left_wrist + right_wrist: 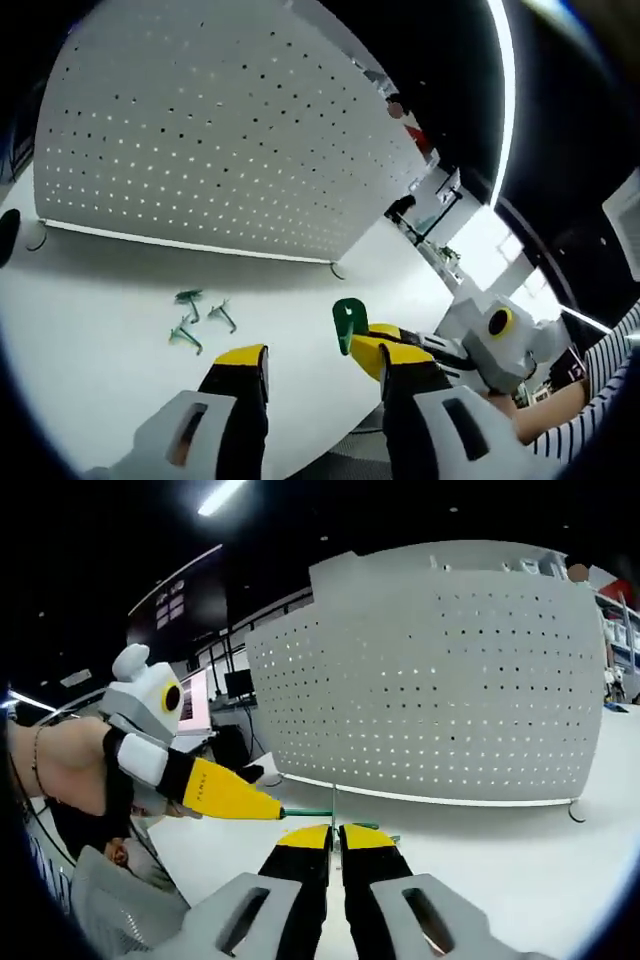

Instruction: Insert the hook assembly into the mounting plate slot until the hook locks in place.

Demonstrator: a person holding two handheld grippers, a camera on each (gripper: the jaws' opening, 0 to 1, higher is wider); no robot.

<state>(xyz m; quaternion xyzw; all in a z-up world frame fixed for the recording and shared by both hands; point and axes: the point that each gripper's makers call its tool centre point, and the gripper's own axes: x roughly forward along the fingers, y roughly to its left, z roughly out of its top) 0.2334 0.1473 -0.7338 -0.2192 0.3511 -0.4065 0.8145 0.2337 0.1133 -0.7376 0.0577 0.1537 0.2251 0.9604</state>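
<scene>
Right gripper [335, 838] clamped on green hook [348, 322]; no legible writing.

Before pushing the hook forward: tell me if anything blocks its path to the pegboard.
Nothing visible does. The right gripper holds the green hook, and only bare white table lies between it and the pegboard.

My left gripper [305, 365] over the table [90, 330], pegboard [200, 130] upright at the far edge, three loose hooks [200, 318] on the table before it, my right gripper [335, 838] beside a hook [348, 322].
</scene>
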